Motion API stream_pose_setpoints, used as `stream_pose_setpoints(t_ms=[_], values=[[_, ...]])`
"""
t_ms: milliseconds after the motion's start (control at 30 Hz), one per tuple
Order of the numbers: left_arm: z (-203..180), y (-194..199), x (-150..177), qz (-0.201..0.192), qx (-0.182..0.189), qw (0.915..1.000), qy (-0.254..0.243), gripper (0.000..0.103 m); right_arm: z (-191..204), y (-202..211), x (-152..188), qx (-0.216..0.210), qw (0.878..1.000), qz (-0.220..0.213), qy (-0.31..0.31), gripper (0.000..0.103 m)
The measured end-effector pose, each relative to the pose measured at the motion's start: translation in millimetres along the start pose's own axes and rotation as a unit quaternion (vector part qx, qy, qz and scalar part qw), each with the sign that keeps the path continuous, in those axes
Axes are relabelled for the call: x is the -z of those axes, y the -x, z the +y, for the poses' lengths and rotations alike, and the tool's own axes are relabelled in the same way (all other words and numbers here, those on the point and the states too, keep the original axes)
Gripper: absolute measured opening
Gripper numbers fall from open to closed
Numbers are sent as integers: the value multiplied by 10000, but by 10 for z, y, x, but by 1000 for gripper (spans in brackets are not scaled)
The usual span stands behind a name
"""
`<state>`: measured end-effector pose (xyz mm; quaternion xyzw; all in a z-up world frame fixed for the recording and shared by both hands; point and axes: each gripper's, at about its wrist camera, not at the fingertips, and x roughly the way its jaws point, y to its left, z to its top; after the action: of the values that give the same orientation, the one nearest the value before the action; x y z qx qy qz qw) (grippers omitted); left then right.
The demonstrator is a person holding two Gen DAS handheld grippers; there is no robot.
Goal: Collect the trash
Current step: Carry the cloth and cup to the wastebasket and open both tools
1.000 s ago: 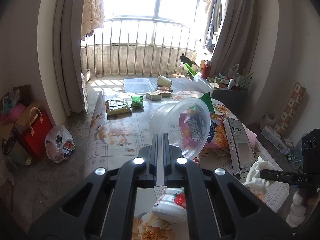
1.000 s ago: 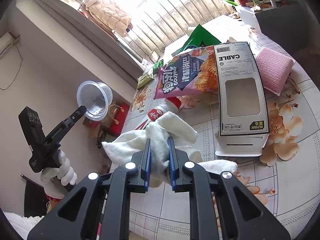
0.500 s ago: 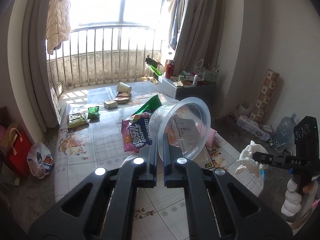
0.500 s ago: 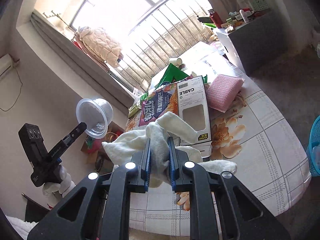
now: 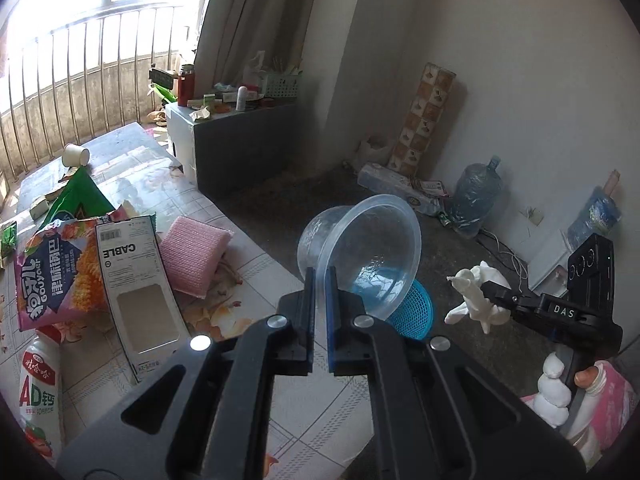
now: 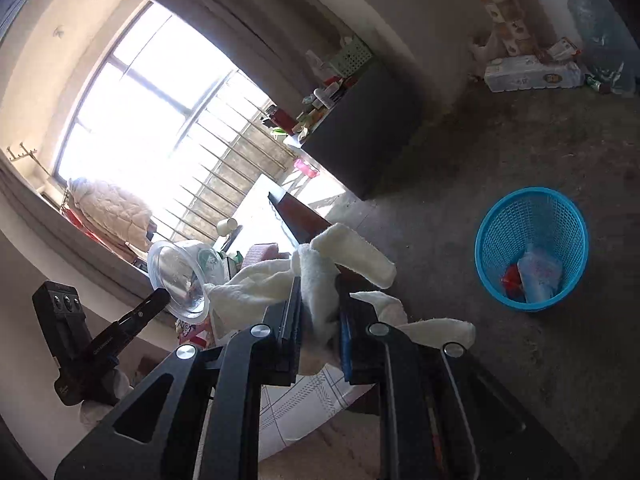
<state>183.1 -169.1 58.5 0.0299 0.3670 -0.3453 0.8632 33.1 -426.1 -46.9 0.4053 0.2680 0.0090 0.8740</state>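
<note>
My left gripper (image 5: 319, 276) is shut on the rim of a clear plastic bowl (image 5: 360, 252) and holds it in the air past the table's right edge, above a blue mesh basket (image 5: 416, 312). My right gripper (image 6: 318, 292) is shut on a crumpled white cloth (image 6: 320, 280); it also shows in the left wrist view (image 5: 476, 296). In the right wrist view the blue basket (image 6: 492, 240) stands on the floor to the right with some wrappers in it. The bowl shows there too (image 6: 176, 276).
The table (image 5: 248, 272) holds a snack bag (image 5: 48, 272), a CABLE box (image 5: 136, 280), a pink pad (image 5: 192, 256), a milk bottle (image 5: 40, 384) and a paper cup (image 5: 74, 155). A dark cabinet (image 5: 240, 148) stands behind. A water jug (image 5: 476, 196) stands by the wall.
Both grippers have swung right, off the table toward the floor. The blue basket has come into both views. Bowl and cloth stay gripped.
</note>
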Motion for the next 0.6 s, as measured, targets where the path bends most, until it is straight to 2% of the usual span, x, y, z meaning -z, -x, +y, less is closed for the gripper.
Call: stream_pose_setpoints(t_ms=[67, 167, 267, 367, 467, 600], values=[[-276, -332, -37, 253, 136, 9994, -215, 3, -371, 21, -62, 205, 9989, -25, -431, 16], [-646, -889, -31, 747, 278, 9954, -532, 3, -915, -54, -105, 290, 9934, 16, -1110, 16], [-953, -1489, 43, 1365, 393, 9875, -678, 3, -1405, -189, -128, 374, 9848, 67, -1693, 16], [-1198, -2075, 180, 2044, 501, 9751, -695, 3, -1848, -376, -153, 393, 9734, 146, -2254, 16], [-1373, -2590, 313, 2518, 423, 9639, -761, 3, -2234, -617, -222, 490, 9628, 281, -2644, 16], [-1542, -3126, 354, 2798, 189, 9561, -849, 3, -2671, -966, -329, 540, 9482, 455, -3097, 19]])
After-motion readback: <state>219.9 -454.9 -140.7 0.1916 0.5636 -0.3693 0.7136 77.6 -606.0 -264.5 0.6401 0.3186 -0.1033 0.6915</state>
